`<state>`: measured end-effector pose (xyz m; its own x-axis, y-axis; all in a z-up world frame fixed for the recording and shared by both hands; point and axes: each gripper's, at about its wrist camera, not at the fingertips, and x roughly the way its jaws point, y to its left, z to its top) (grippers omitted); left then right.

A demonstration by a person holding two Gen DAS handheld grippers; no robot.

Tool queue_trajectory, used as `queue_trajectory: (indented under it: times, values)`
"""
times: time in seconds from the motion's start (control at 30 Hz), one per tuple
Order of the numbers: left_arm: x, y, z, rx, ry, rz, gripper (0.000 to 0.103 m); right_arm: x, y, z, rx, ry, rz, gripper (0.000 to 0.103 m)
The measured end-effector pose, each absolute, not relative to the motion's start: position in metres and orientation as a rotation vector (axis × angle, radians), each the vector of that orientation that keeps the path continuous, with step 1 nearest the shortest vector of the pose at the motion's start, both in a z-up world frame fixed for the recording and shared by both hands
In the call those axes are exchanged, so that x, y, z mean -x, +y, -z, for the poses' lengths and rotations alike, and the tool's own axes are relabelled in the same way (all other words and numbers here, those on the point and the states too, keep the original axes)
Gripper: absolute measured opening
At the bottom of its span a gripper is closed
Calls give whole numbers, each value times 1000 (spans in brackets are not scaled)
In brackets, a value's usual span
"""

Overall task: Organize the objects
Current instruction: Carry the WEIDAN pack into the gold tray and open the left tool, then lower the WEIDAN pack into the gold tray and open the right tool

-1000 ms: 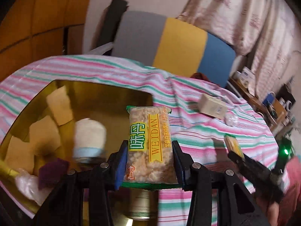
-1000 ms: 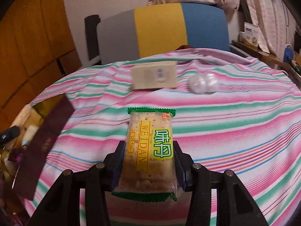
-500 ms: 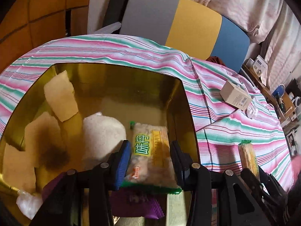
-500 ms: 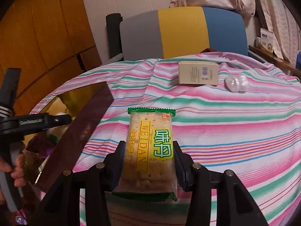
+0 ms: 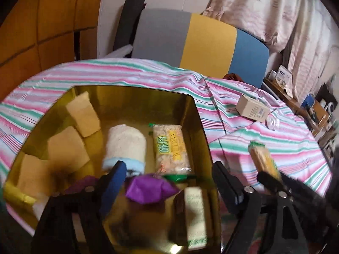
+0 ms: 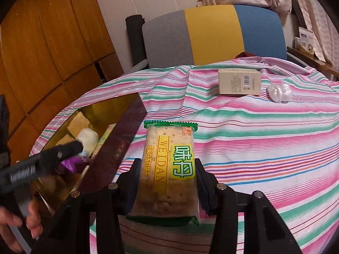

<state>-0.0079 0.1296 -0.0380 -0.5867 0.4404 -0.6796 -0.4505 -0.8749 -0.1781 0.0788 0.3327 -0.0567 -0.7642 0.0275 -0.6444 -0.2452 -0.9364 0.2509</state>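
Cracker packets: one in tin [image 5: 169, 148] | one gripped, right jaws [image 6: 169, 169] | left jaws wide

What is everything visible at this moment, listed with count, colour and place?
Gold tin: 1, gold inside with dark maroon outer wall, left on the table.
Cracker packs: 2, clear with green ends and yellow label; one lying in the tin, one clamped in the right gripper.
Rolled towel: 1, cream with pale blue edge, in the tin.
Tan packets: 3, along the tin's left side.
Purple wrapper: 1, near end of the tin.
Cardboard box: 1, beige, far side of the table.
Clear plastic wad: 1, whitish, right of the box.
Tablecloth: 1, pink, green and white stripes.
Chair: 1, grey, yellow, blue.
Left gripper: open over the tin.
Right gripper: shut.
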Motion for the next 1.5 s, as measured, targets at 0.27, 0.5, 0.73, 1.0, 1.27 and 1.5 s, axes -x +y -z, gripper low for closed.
queue_trajectory:
  times: [0.27, 0.5, 0.73, 1.0, 1.27, 1.5]
  values:
    - [-13, 98, 37, 996, -21, -2483, 100, -69, 316, 45, 1028, 486, -2821, 48]
    - [-17, 82, 47, 1052, -59, -2516, 103, -48, 290, 25, 1046, 470, -2901, 48]
    - [-24, 69, 50, 1058, -69, -2538, 103, -8, 255, 21, 1180, 338, -2929, 48]
    - [-24, 63, 47, 1049, -79, -2568, 103, 35, 236, 27, 1281, 327, -2868, 48]
    - [-17, 53, 50, 1091, -120, -2600, 103, 54, 229, 45, 1339, 310, -2751, 48]
    - [-18, 50, 47, 1077, -152, -2605, 103, 35, 236, 45, 1277, 376, -2772, 49]
